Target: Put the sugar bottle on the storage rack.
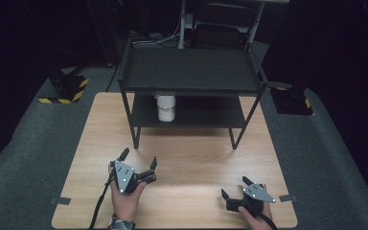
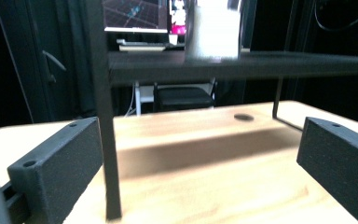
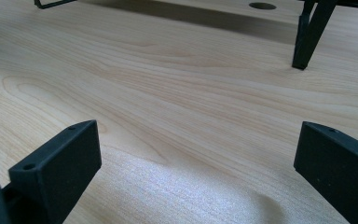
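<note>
Below the black two-tier metal shelf (image 1: 191, 76) holding a white jar (image 1: 166, 108), your left hand-held gripper (image 1: 139, 160) and right hand-held gripper (image 1: 234, 188) rest wide open, empty, on the light wooden bench (image 1: 191, 158).

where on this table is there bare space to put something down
The light wooden tabletop is bare between the black two-tier metal shelf rack and the two open tongs, left and right, and between the tongs themselves. The rack's top tier is bare too. The lower tier is tighter at its left, where a white lidded jar stands.
</note>
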`<state>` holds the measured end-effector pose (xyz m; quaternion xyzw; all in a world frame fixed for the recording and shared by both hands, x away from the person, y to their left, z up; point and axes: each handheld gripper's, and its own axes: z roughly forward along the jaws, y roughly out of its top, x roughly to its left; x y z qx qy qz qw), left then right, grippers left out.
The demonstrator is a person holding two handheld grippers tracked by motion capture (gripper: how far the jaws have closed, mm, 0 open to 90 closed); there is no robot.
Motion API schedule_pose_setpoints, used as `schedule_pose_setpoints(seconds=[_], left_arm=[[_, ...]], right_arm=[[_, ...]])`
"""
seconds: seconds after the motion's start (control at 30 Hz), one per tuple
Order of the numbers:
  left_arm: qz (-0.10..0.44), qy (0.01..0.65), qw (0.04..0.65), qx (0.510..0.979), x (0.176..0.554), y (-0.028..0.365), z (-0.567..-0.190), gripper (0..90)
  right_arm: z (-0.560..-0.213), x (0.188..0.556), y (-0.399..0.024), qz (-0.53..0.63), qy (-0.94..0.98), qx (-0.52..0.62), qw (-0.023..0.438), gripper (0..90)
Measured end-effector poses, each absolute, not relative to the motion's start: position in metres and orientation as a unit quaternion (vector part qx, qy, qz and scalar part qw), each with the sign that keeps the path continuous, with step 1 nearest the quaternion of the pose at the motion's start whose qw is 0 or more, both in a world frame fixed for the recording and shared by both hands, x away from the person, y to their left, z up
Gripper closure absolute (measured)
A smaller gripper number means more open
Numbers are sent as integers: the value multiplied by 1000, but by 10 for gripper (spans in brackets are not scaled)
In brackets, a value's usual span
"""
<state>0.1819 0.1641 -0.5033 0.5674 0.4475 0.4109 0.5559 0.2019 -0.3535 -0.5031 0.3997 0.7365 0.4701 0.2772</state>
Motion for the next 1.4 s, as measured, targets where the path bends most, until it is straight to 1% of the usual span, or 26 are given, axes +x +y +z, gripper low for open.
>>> schedule_pose_setpoints(seconds=[0.37, 0.4, 0.47, 0.63, 0.8, 1.17, 1.4], left_arm=[[398, 457, 518, 603, 162, 183, -520, 4], [394, 457, 510, 613, 160, 185, -521, 4], [384, 459, 508, 619, 159, 187, -520, 5], [366, 468, 468, 654, 160, 187, -511, 4], [361, 469, 450, 668, 163, 188, -510, 4], [349, 476, 437, 679, 169, 192, -512, 4], [313, 487, 431, 692, 180, 199, -504, 4]], right_arm=[[-503, 202, -353, 470, 736, 401, 277, 6], [-503, 202, -353, 470, 736, 401, 278, 5], [-503, 202, -353, 470, 735, 401, 278, 6], [-503, 201, -353, 469, 735, 402, 279, 5], [-503, 201, -352, 469, 734, 403, 281, 5], [-503, 200, -353, 469, 734, 402, 280, 5], [-504, 200, -353, 471, 733, 401, 281, 5]])
